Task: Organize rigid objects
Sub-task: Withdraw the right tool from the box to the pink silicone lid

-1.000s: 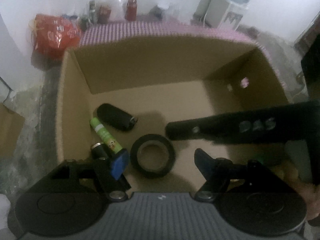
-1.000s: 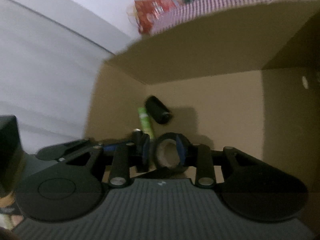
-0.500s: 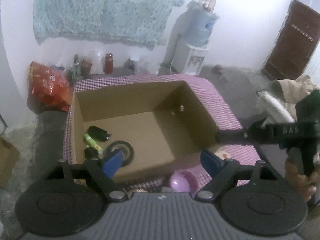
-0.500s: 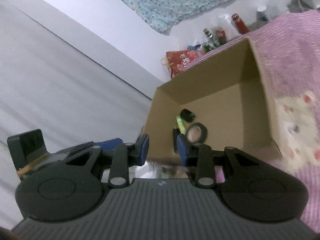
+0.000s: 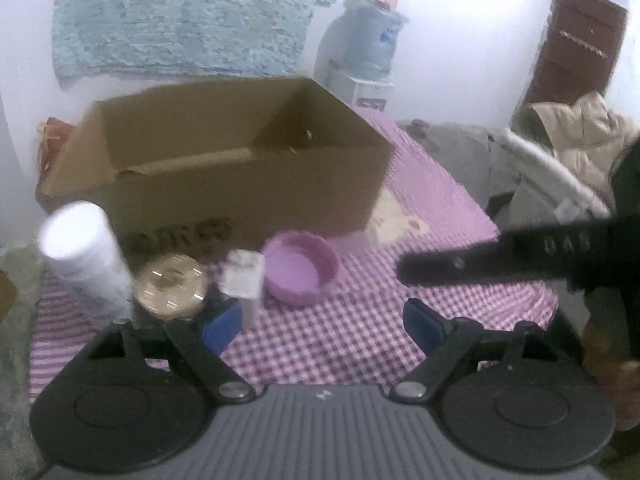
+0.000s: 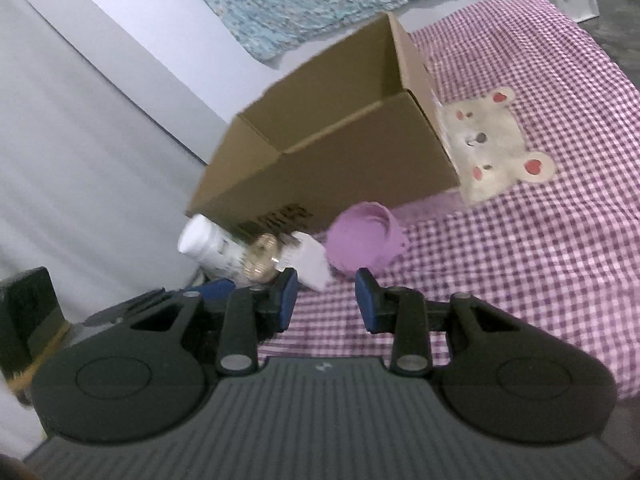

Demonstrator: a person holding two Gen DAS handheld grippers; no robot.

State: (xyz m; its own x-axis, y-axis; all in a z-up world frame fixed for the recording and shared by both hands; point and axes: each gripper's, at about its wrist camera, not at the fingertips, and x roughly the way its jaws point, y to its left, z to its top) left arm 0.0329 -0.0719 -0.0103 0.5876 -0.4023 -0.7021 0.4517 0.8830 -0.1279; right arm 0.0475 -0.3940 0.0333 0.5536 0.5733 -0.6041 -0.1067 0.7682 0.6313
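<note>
An open cardboard box (image 5: 240, 160) stands on the purple checked cloth; it also shows in the right wrist view (image 6: 332, 148). In front of it stand a white bottle (image 5: 84, 256), a gold round tin (image 5: 172, 290), a small white box (image 5: 244, 280) and a purple bowl (image 5: 302, 268). They show again in the right wrist view: bottle (image 6: 208, 248), tin (image 6: 262, 260), white box (image 6: 308, 260), bowl (image 6: 366, 242). My left gripper (image 5: 324, 326) is open and empty just short of them. My right gripper (image 6: 326, 300) is open and empty near the bowl.
The right gripper's black body (image 5: 520, 258) crosses the right of the left wrist view. A bear patch (image 6: 492, 152) is on the cloth beside the box. A water dispenser (image 5: 368, 48), a chair with a coat (image 5: 576, 148) and a brown door (image 5: 580, 44) stand behind.
Both grippers have pulled back out of the box and dropped low in front of it. The items before the box came into view. The right gripper's fingers have spread wider.
</note>
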